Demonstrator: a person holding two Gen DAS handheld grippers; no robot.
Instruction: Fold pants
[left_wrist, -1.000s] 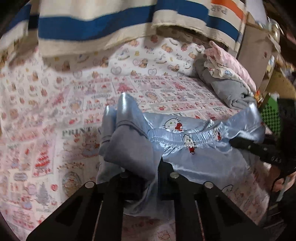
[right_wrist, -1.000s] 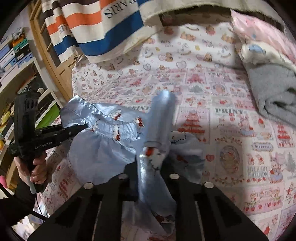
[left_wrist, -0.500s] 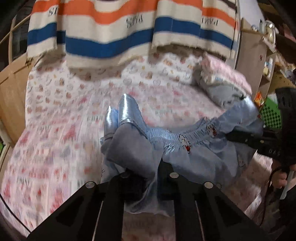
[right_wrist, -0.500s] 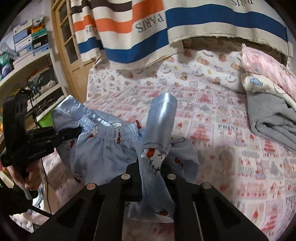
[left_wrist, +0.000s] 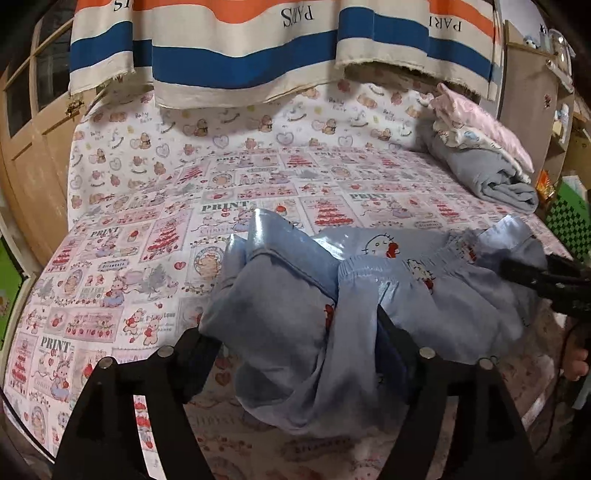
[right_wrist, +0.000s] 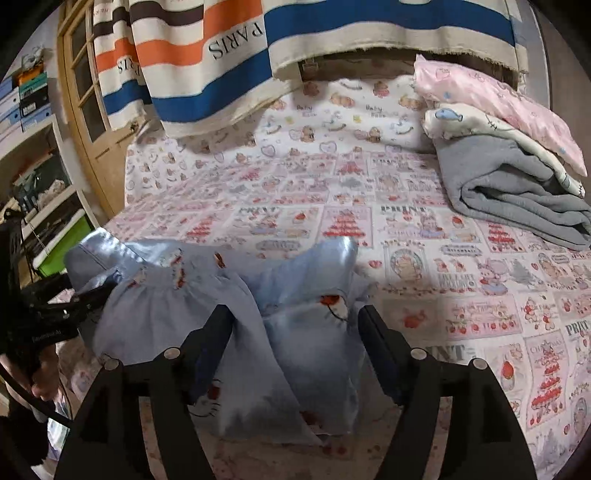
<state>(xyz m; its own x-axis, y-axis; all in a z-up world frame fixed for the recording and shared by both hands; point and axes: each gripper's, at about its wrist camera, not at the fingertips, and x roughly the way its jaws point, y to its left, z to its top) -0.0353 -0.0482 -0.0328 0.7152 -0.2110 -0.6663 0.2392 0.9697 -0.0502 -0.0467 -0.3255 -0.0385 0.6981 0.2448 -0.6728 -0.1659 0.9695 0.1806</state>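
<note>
Light blue satin pants (left_wrist: 388, 288) with a Hello Kitty print lie bunched on the bed's near edge; they also show in the right wrist view (right_wrist: 236, 310). My left gripper (left_wrist: 295, 350) is open, its fingers spread on either side of a heap of the cloth. My right gripper (right_wrist: 291, 343) is open too, with cloth lying loosely between its fingers. In the left wrist view the right gripper (left_wrist: 535, 275) sits at the pants' far waistband corner. In the right wrist view the left gripper (right_wrist: 88, 295) sits at the other corner.
A printed pink and white bedsheet (left_wrist: 184, 206) covers the bed. A stack of folded grey, cream and pink blankets (right_wrist: 517, 177) lies at the right. A striped cloth (left_wrist: 258, 48) hangs over the back. A wooden door (right_wrist: 92, 110) and shelves stand at the left.
Both grippers have opened and let go of the pants, which dropped from held up onto the bed. Both cameras have tilted up and back a little.
</note>
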